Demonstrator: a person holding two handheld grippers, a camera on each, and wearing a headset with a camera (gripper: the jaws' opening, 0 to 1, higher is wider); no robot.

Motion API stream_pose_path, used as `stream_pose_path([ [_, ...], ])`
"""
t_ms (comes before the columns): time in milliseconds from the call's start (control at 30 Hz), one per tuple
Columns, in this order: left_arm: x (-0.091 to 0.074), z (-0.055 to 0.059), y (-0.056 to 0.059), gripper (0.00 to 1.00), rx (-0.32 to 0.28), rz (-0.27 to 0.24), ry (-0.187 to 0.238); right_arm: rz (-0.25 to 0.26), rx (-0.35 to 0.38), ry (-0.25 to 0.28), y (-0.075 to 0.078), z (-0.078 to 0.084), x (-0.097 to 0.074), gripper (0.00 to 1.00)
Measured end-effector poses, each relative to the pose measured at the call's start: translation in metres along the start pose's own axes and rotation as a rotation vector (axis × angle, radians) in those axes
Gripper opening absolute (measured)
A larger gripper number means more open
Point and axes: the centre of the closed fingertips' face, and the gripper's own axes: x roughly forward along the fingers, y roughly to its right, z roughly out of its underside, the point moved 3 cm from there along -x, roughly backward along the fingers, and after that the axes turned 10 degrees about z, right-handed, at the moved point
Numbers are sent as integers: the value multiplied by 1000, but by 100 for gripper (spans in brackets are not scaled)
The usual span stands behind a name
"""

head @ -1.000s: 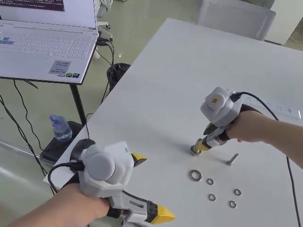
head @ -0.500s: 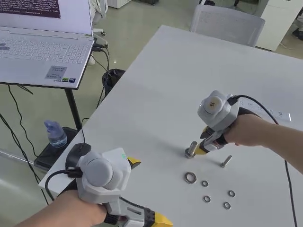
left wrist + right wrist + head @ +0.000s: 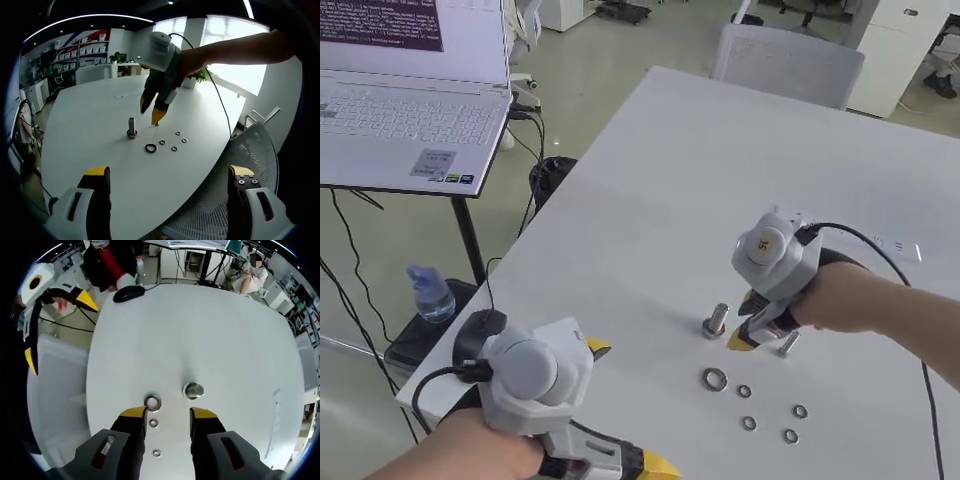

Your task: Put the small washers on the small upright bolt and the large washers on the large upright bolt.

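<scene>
The right claw (image 3: 167, 415) hangs low over the white table (image 3: 660, 180). Its two yellow tips are spread apart and there is nothing between them. The big bolt (image 3: 193, 389) stands up just in front of the claw, close to its right tip. The big washer (image 3: 153, 402) lies flat just in front of its left tip. One of the small washers (image 3: 153, 423) lies under the claw, between the tips, and another lies a little further back. The small bolt (image 3: 787, 343) is right beside the claw on its far side and half hidden. It looks like it is lying down, but I cannot be sure.

The left claw (image 3: 167, 172) waits well back from all the parts, near the table's edge. It is wide open and holds nothing.

I think a few things could go wrong here. The big bolt is so close that a small bump from the claw could knock it over. The washers are thin and flat, so the tips may slide over one and push it away. The big washer and a small washer are close together, so the claw might pinch the wrong one, or both. And if the small bolt really is lying down, the small washers have nowhere to go until someone stands it up.
</scene>
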Motion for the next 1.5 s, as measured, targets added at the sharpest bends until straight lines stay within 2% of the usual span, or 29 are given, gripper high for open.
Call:
stream_pose_path([
  [233,-2,-2,4,97,16,3,13,-20,6,-4,-14,10,2,36],
  [333,-1,0,3,97,12,4,3,-22,8,-7,-16,14,4,36],
  [533,-2,-3,1,97,14,-3,6,-22,11,0,-18,12,7,36],
  [767,-4,-8,-4,96,7,-21,30,-26,16,5,-25,9,18,36],
  [933,-3,-3,-5,96,10,-17,12,-16,25,3,-29,11,28,36],
  [1033,-3,-5,-4,96,5,-12,16,-22,26,-8,-32,13,32,36],
  [1100,-3,-8,-4,96,-2,-11,34,-23,24,-13,-33,14,35,36],
  [1167,-2,-8,-4,95,1,-11,25,-29,28,-18,-35,16,39,36],
  [1400,-2,-13,-3,95,11,4,27,-26,70,-21,-38,25,57,35],
  [1500,-3,-15,-4,94,5,4,41,-29,100,-12,-40,26,61,35],
])
